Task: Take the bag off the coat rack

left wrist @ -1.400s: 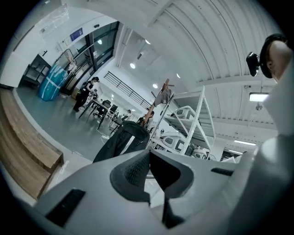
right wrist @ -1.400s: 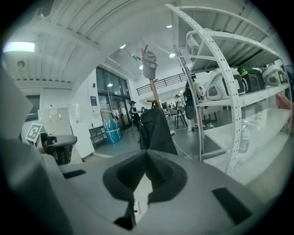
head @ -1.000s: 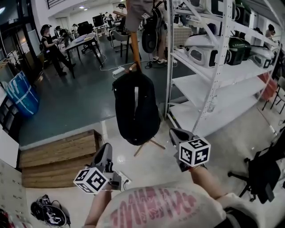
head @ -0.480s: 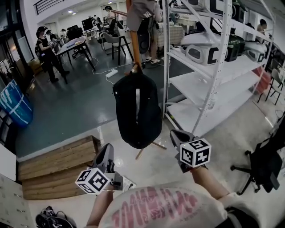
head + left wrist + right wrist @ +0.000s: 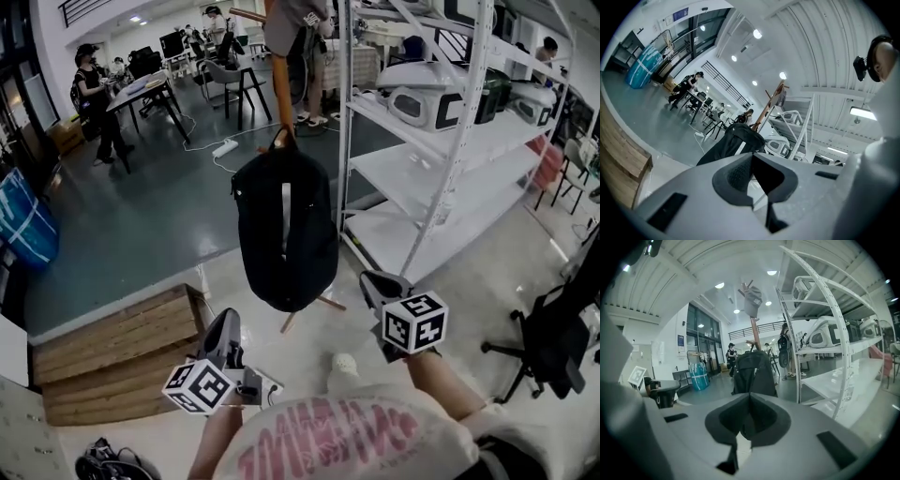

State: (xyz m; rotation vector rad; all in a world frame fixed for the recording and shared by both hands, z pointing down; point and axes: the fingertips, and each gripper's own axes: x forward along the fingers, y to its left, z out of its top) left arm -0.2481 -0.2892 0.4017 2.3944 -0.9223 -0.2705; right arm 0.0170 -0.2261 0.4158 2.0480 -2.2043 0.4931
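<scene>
The black bag [image 5: 286, 230] hangs on the wooden coat rack [image 5: 281, 89], beside a white shelf [image 5: 441, 159]. The left tool [image 5: 225, 323] and right tool [image 5: 377, 283] are both closed and empty, apart from the bag.

The right gripper [image 5: 749, 401] was closed on nothing, pointing at a black bag [image 5: 754, 373] hanging on the wooden coat rack [image 5: 753, 330] beside white shelves [image 5: 834, 348].
</scene>
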